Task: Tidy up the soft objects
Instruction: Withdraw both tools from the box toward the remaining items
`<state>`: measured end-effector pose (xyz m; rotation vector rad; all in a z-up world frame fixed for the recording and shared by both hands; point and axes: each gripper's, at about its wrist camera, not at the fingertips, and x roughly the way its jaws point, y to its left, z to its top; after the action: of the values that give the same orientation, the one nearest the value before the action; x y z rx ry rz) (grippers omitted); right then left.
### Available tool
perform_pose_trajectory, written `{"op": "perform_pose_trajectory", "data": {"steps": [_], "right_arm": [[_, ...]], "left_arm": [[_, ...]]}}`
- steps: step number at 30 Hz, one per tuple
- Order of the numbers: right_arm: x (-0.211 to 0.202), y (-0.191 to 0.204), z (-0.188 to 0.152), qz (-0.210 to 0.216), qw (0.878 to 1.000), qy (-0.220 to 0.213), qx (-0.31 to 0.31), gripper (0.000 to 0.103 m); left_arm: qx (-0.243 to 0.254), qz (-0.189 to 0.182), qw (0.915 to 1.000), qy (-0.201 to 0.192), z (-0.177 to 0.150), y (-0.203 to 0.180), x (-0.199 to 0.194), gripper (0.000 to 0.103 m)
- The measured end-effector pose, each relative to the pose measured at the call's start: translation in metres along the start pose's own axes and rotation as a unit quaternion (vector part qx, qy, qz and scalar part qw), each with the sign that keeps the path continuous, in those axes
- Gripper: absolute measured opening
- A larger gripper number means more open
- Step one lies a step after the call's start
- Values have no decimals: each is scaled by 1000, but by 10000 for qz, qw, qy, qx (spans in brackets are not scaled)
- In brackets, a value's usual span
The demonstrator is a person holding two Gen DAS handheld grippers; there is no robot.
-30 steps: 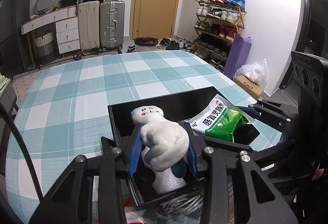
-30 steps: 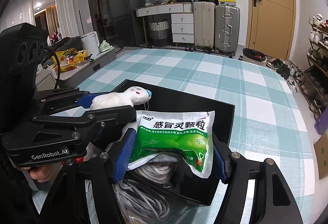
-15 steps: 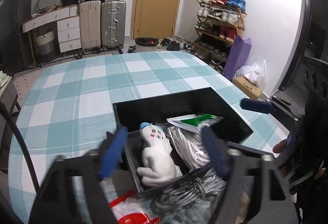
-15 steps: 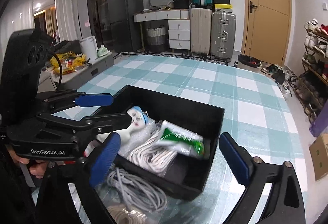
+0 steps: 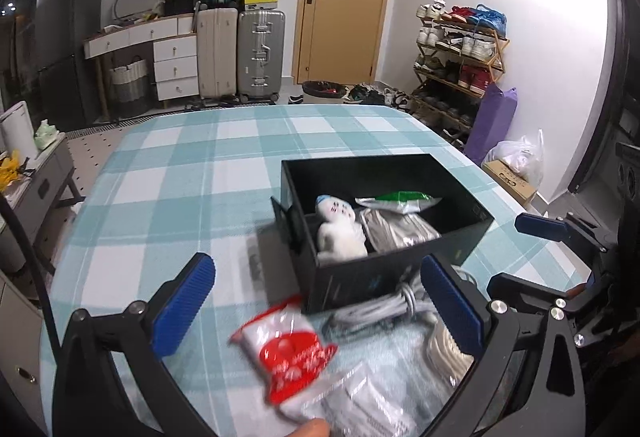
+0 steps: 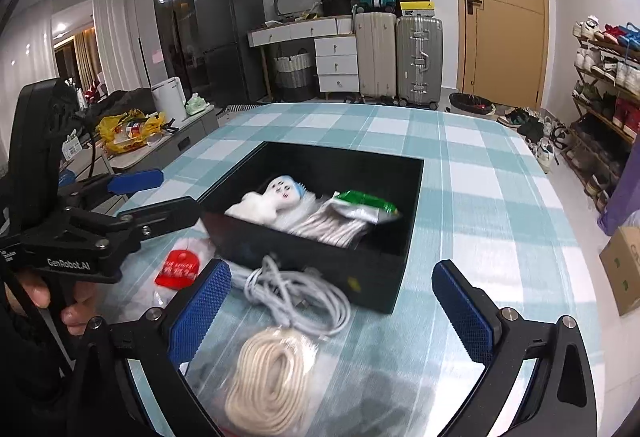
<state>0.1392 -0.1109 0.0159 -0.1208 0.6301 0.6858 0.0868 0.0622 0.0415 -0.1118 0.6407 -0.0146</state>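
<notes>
A black box (image 5: 460, 235) (image 6: 412, 197) stands on the checked table. Inside lie a white plush doll (image 5: 340, 227) (image 6: 272, 197), a green-and-white packet (image 5: 400, 198) (image 6: 364, 203) and a coiled white cord (image 6: 332, 227). My left gripper (image 5: 316, 301) is open and empty, above a red-and-white packet (image 5: 292, 353) (image 6: 178, 267) in front of the box. My right gripper (image 6: 330, 311) is open and empty, above a white cable bundle (image 6: 300, 297) and a bagged cream rope coil (image 6: 268, 381).
The checked tablecloth (image 5: 192, 173) stretches beyond the box. Suitcases (image 5: 240, 53), drawers and a door stand at the back, and a shoe rack (image 5: 456, 61) at the right. A low side table (image 6: 132, 141) with yellow bags stands left of the table.
Both grippers opened: the left let the doll go and the right the green packet, both into the box. Both then drew back towards the table's near edge.
</notes>
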Motion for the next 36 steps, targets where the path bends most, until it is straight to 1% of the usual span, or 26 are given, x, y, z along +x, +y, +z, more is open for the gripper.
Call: {"op": "perform_pose_trajectory", "data": {"steps": [4,7,9,12,17,23,29,36], "right_arm": [[-4,5,-10,25,10000,-8,-25,102],[-6,8,-16,21,10000,-7,-38,102],[-8,10,-20,34,10000,7,-40,102],[-11,12,-24,1,10000,22,-90,102],[-12,8,-30,91,9999,91,34,102],[-10,10,-34,142,9998,156,35,102],[1,14,-42,226,9990,383,-19,102],[11,21,-48,302,9981,520,-98,102]], "left_arm": [[47,40,9999,-80,-11,-4,-13,103],[70,146,9998,-103,-18,-8,-19,103],[61,131,9998,-113,-22,-9,-22,103],[84,170,9998,-51,-28,-11,-23,103],[83,257,9996,-15,-36,-14,-26,103],[41,294,9995,102,-46,-12,-23,103],[-168,354,9988,308,-55,-6,-13,103],[-155,349,9982,456,-64,-6,-8,103]]}}
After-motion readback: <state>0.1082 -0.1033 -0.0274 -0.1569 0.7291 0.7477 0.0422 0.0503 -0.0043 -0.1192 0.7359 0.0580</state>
